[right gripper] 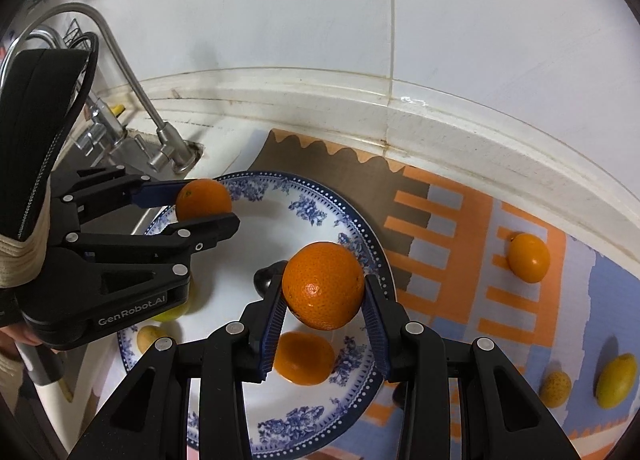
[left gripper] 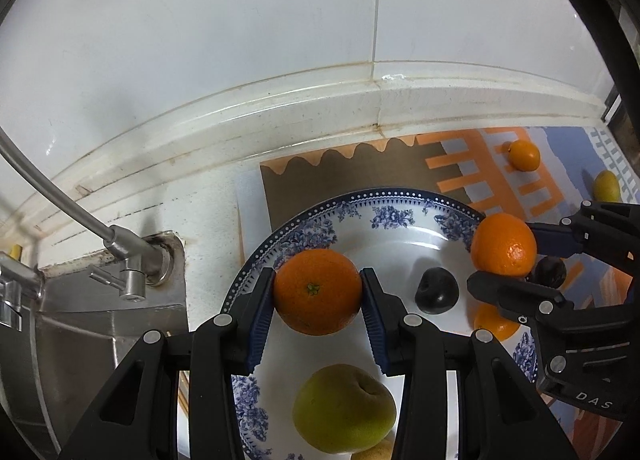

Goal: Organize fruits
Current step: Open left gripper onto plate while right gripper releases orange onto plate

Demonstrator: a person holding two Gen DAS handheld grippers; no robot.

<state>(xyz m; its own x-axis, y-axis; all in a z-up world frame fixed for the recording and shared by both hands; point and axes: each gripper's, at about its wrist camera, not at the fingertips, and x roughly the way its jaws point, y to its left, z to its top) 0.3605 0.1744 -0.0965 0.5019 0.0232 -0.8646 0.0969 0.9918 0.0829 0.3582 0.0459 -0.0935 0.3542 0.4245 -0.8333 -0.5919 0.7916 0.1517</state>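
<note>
The left gripper [left gripper: 318, 292] is clenched on a round orange with a green stem scar [left gripper: 318, 292], held above the left part of the white china plate with blue floral rim [left gripper: 304, 204]. The right gripper [right gripper: 324, 292] clamps a second round orange [right gripper: 324, 292] over the plate's right rim.

Both fruits are smooth and round, gripped only at their sides — a slack squeeze or a tilt could, in all likelihood, let one roll out and knock the fruit below. Under the left orange's path lie a green-yellow pear-like fruit [left gripper: 344, 408] and a dark plum [left gripper: 436, 291]; under the right one sits a third orange on the plate [right gripper: 305, 358]. Dropping from height risks a bounce off the glazed surface and over the rim.

The two grippers stand close together, so a sideways move could make them collide. Open room remains in the plate's middle and far side. To the left, the steel sink [left gripper: 100, 320] and tap [left gripper: 128, 256] hem things in; the patterned orange-and-blue mat [right gripper: 480, 260], with a small orange fruit [right gripper: 528, 258] and a yellow fruit [right gripper: 616, 380], offers more room on the right.
</note>
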